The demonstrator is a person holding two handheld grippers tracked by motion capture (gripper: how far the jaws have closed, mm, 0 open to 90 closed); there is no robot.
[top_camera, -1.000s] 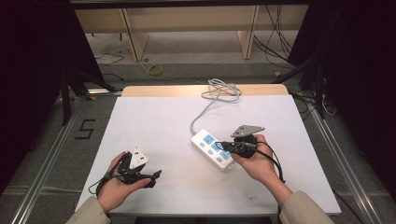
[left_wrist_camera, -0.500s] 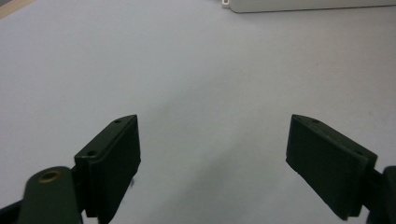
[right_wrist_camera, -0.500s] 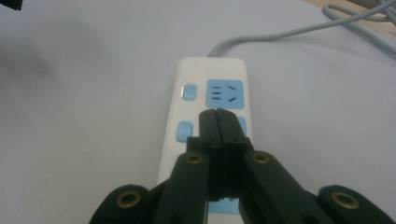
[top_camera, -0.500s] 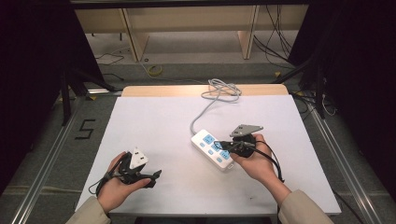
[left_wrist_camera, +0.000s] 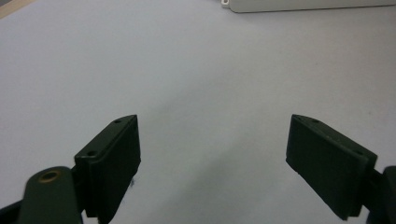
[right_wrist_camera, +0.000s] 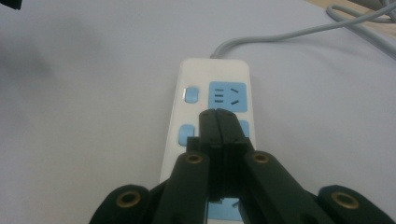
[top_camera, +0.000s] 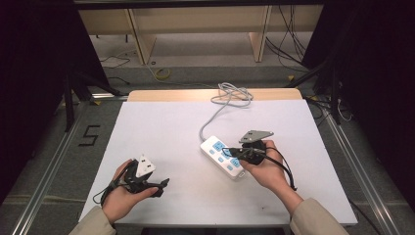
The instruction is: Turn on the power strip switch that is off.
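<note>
Wooden shelving (top_camera: 195, 22) stands behind the white table (top_camera: 161, 127) on grey floor (top_camera: 44, 161).

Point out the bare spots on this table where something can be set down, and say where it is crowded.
Bare: the wide left and far-left stretch of the white table, between the power strip and the left tool, and the near edge between the two hands. Crowded: right of centre, where the right tool sits over the strip and its cord runs to the far edge.
</note>
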